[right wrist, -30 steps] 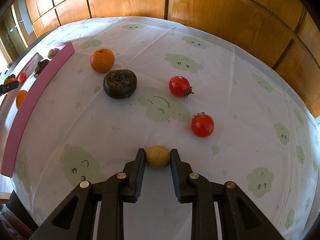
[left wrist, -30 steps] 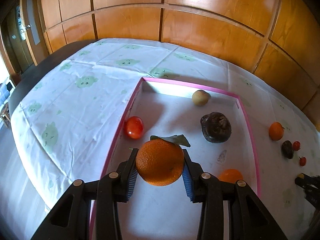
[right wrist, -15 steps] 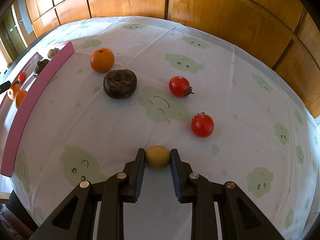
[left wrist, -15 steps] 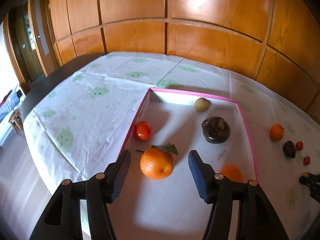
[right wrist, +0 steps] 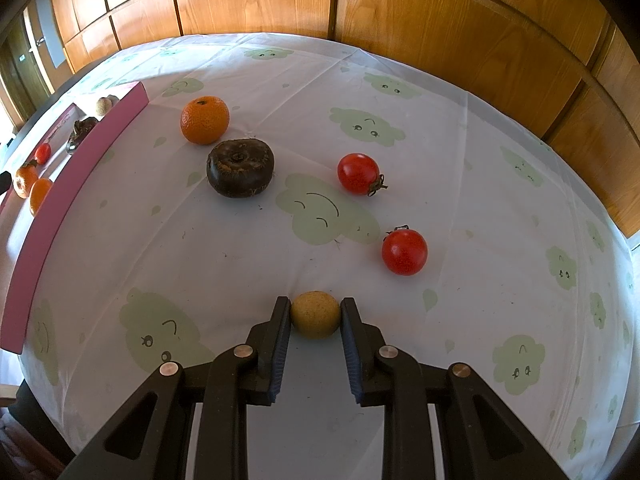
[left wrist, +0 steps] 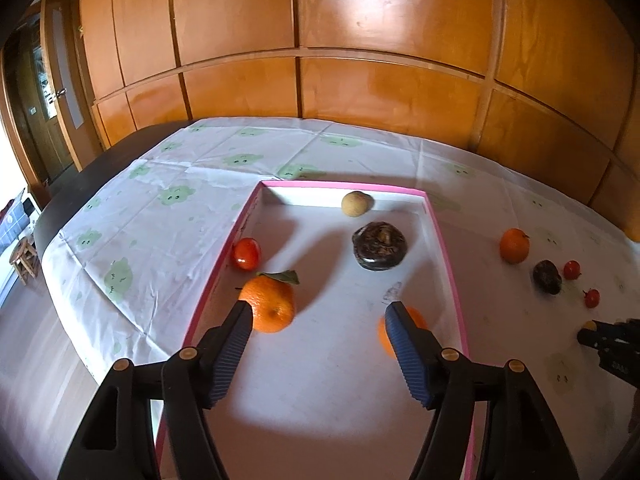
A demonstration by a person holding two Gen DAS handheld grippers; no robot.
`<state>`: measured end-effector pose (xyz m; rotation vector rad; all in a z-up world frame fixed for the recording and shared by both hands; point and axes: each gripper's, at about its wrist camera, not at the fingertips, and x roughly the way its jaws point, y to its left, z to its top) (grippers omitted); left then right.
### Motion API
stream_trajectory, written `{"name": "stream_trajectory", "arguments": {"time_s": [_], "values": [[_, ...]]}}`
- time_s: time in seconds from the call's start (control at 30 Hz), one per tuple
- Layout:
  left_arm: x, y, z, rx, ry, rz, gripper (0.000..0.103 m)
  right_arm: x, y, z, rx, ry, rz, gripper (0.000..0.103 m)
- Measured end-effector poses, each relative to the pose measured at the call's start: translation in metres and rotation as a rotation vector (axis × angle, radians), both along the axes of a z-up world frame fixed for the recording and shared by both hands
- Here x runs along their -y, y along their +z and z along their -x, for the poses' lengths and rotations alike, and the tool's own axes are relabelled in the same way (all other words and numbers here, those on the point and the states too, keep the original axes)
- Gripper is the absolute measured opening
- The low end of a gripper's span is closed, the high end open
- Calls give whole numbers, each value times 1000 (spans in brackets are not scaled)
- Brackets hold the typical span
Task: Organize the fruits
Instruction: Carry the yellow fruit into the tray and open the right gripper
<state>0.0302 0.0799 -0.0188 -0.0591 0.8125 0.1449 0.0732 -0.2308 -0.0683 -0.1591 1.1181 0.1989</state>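
In the left wrist view a pink-rimmed tray (left wrist: 448, 248) holds a leafy orange (left wrist: 270, 298), a red tomato (left wrist: 247, 253), a dark brown fruit (left wrist: 380, 245), a small tan fruit (left wrist: 355, 202) and a second orange (left wrist: 416, 320) partly hidden by a finger. My left gripper (left wrist: 318, 310) hangs above the tray, jaws opening, nothing between them; the leafy orange lies just past its left fingertip. In the right wrist view my right gripper (right wrist: 315, 314) is shut on a small yellow-brown fruit (right wrist: 315, 314) on the tablecloth.
Loose on the cloud-print cloth (right wrist: 460, 200) lie an orange (right wrist: 205, 120), a dark brown fruit (right wrist: 240, 167) and two red tomatoes (right wrist: 358, 173) (right wrist: 404, 251). The tray's pink wall (right wrist: 68, 196) stands to the left. Wooden panelling (left wrist: 360, 80) backs the table.
My left gripper let go of the leafy orange, which now rests in the tray, and drew back and up with its jaws widening. The right gripper kept still on the small fruit.
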Motion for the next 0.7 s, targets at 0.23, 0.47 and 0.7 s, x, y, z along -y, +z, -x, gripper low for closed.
{"name": "stream_trajectory", "arguments": {"time_s": [0.23,0.47,0.7], "values": [[4,-2,2,-10,-7,-1,72,0,0,1,2,-1,4,25],[2,-1,4,-10,0,4,72,-1,1,2,5,-13,0,25],[-7,3,7,7,17,13,75,-15,13,7,14,53,-32,25]]}}
